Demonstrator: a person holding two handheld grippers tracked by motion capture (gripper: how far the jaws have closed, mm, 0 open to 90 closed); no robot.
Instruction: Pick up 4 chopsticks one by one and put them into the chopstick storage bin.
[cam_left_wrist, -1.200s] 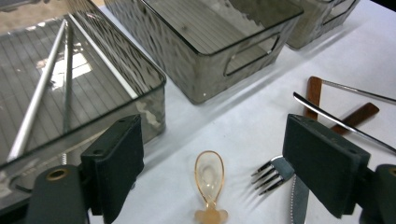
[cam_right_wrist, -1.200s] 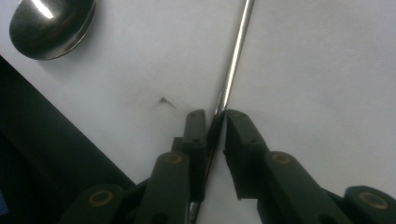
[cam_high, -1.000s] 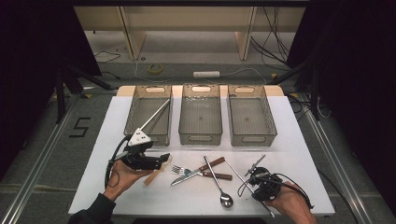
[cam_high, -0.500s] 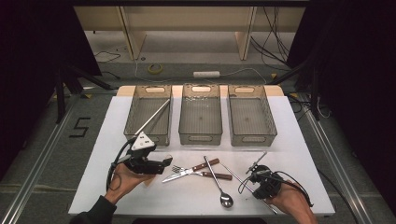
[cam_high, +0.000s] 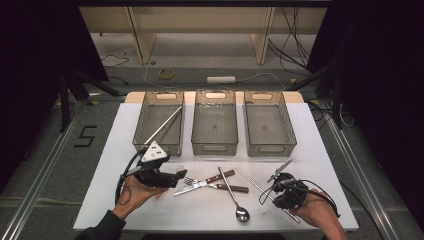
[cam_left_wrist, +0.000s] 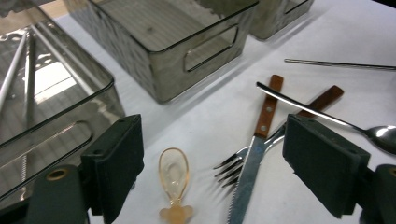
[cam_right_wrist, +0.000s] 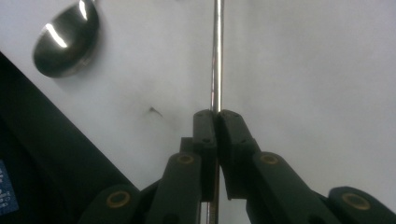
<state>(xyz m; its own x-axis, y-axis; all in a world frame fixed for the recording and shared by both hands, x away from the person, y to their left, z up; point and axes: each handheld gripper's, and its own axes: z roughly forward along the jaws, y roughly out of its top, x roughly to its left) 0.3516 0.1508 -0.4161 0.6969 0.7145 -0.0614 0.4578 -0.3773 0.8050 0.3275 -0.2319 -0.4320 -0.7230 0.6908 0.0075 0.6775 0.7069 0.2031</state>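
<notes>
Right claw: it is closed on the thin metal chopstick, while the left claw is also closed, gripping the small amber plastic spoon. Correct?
Not quite. The right claw is shut on the thin metal chopstick, as the right gripper view shows. But the left claw is open: in the left gripper view its jaws stand wide apart, with the small amber plastic spoon lying untouched on the white table between them.
</notes>
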